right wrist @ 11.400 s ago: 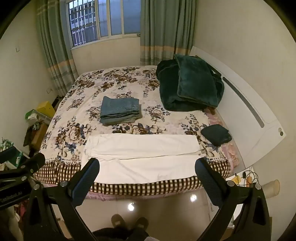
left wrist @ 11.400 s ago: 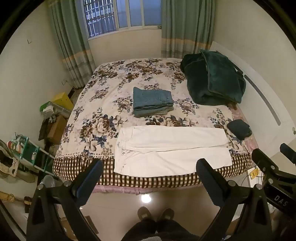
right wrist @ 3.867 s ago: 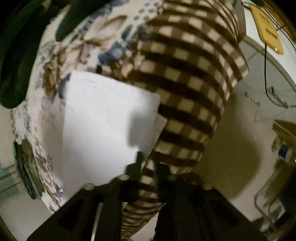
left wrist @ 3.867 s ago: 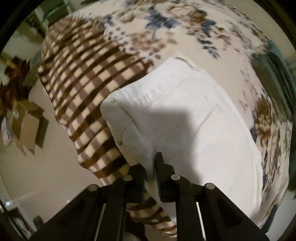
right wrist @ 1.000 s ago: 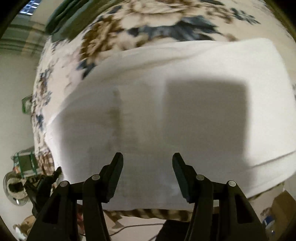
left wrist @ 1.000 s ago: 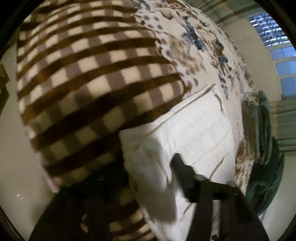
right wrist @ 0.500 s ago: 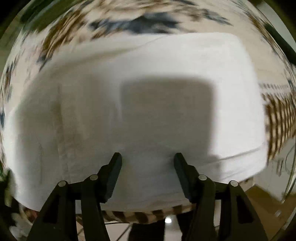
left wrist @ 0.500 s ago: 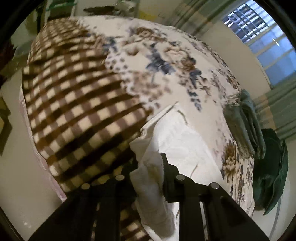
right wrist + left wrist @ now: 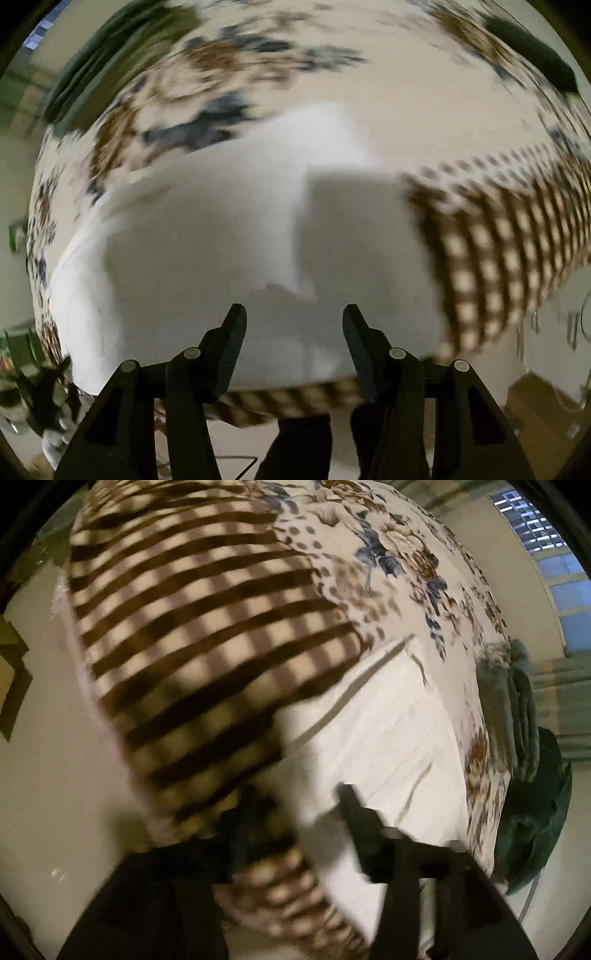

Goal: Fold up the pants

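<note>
While both views are smeared by motion blur, the main things can be made out. The white cotton pants (image 9: 388,731) lie flat on the bed (image 9: 369,524), near its foot edge, on a floral bedspread that ends in a brown-and-cream checked border (image 9: 192,627).

Seen from the left wrist camera, the left gripper (image 9: 295,801) hangs over the corner of the pants where the white cloth meets the checked border. Its jaws are opening; they stand about half apart, and white cloth shows in the gap between them. Blur hides the pads, so I cannot tell for certain whether they touch the cloth, though no pinch is visible. Farther along the bed lie a folded grey-blue garment (image 9: 509,709) and a dark green plush blanket (image 9: 535,812). Pale floor (image 9: 55,775) shows beside the bed.

Seen from the right wrist camera, the right gripper (image 9: 294,314) points steeply down over the pants (image 9: 221,229). Its jaws are closing slightly but stand about half apart, with both black fingers (image 9: 232,332) clear of the cloth and nothing gripped between them. A square shadow falls on the white fabric just ahead of them. To the right runs the checked border (image 9: 498,258), and beyond the pants spreads the flowered bedspread (image 9: 406,92).
</note>
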